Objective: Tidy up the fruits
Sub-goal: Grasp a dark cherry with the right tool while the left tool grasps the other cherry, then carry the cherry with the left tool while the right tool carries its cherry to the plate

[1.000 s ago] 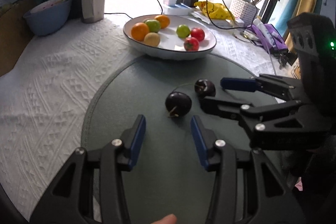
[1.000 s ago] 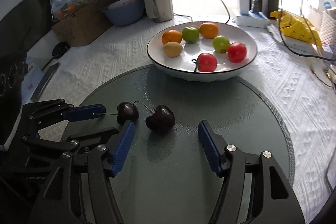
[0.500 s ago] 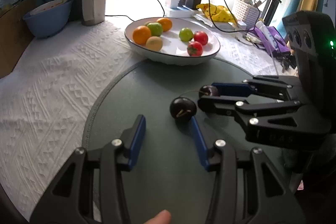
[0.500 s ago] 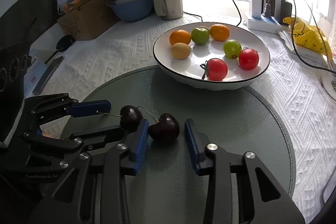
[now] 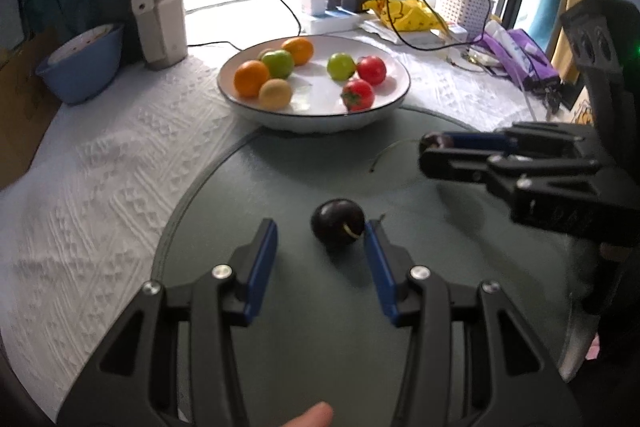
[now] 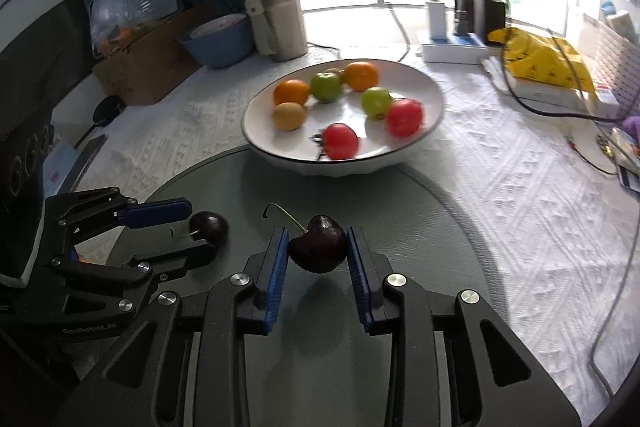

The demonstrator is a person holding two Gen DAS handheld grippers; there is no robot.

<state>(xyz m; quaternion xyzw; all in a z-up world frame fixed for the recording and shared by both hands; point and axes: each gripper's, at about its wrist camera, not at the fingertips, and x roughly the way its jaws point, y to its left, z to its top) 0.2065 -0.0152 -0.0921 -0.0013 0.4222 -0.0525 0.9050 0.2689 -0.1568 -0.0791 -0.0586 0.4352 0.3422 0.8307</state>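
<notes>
Task status: partly done, by the look of it. Seven fruits sit in the bowl; two dark cherries are outside it, one gripped and one loose.

Item, in hand: a dark red, glossy cherry with a long curved stem (image 6: 318,249), pinched between the blue-padded fingers of the right gripper (image 6: 318,251). Those fingers have just been closing and now press on both its sides. Its shadow on the mat suggests it is slightly lifted, though I cannot be sure.

Item, loose: a second dark, near-black round cherry with a short pale stem stub (image 5: 338,223), resting on the round grey-green mat (image 5: 304,167). It lies at the tips of the left gripper (image 5: 320,237), against the inner face of one finger, well apart from the other. Those fingers stand open and grip nothing.

Container: a wide, shallow white ceramic bowl with a dark rim line (image 5: 394,99), standing on the white textured cloth over the surface (image 5: 100,163), at the mat's far edge.

Contents of the bowl:
- two oranges (image 6: 291,91)
- two green round fruits (image 6: 376,101)
- two red tomato-like fruits (image 6: 340,141), one with a dark calyx
- one yellowish-brown round fruit (image 6: 289,115)

Remaining, as I judge it: carry the gripped cherry to the bowl, then collect the loose one.

Other container: a blue plastic bowl (image 5: 80,67) at the rear; contents unclear.
</notes>
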